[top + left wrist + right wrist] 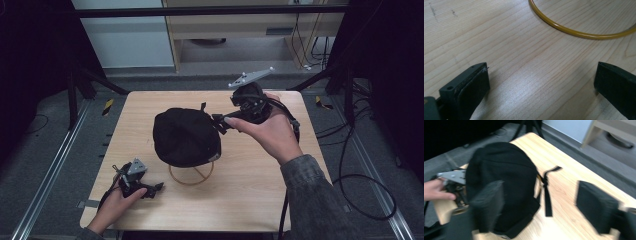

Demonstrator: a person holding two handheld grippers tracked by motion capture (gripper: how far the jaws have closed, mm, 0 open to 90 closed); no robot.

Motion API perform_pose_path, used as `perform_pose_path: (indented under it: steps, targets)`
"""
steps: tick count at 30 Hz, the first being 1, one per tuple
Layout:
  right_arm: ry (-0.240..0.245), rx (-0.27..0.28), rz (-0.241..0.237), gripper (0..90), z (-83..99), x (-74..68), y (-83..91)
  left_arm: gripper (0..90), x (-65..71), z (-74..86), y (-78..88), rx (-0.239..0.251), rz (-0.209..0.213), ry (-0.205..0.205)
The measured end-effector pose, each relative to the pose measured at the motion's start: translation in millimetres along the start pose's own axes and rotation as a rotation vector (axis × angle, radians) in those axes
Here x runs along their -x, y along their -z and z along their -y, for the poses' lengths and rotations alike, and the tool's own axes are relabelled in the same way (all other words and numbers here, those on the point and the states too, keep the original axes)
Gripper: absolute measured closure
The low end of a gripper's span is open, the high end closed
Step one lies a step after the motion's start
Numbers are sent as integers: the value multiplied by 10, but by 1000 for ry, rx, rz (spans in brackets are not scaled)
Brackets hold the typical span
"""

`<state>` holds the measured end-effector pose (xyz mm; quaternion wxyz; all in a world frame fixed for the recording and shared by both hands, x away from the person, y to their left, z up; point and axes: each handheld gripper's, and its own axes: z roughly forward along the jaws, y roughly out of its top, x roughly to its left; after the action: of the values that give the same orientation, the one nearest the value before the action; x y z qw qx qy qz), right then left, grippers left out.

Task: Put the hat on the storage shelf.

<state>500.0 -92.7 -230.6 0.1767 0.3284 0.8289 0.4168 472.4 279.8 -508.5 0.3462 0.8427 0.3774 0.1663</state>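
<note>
The right hand-held gripper [220, 122] hung just off the right side of the black cap [186, 136], jaws spread wide with nothing between them; in the right gripper view one jaw overlapped the cap's crown, the picture too blurred to tell whether it touched the cloth. The left hand-held gripper [159, 187] rested low near the front left corner of the tabletop [260, 200], jaws also wide and empty over bare wood, close to the yellow wire ring [574, 32].

The cap sat about mid-tabletop, perched on the wire stand [191, 175] whose ring base lay on the wood just in front of it. Its crown bulged up and toward the left, and its long axis seemed to run from the far left down toward the near right. The adjusting strap [547, 192] dangled from the cap's rim on the side toward the right hand-held gripper, its loose end lying on the wood.

The likeliest trouble, as I judged it: the cap looked only loosely seated, so a brush from the open jaws could tip it off the stand or drag the light stand along. A jaw could also snag the hanging strap and pull the cap askew.
</note>
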Motion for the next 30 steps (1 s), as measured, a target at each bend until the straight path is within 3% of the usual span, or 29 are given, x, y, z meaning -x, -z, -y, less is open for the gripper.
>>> perform_pose_path:
  steps: [4,7,15,17,20,27,30]
  targets:
    - [-25,14,45,75,85,50,26,0,1,1,-1,2,-1,0]
    - [-27,32,77,57,188,82,62,0,3,1,-1,2,-1,1]
    - [-35,22,105,86,489,194,175,0,3,1,-1,2,-1,2]
    - [-31,12,127,111,569,217,214,0,2,1,-1,2,-1,1]
    - [-7,42,187,158,686,253,307,0,3,2,0,1,0,2]
    - [-48,36,179,138,920,322,388,0,4,2,1,0,-1,2]
    - [-45,31,200,117,1026,344,402,0,4,2,0,0,-1,2]
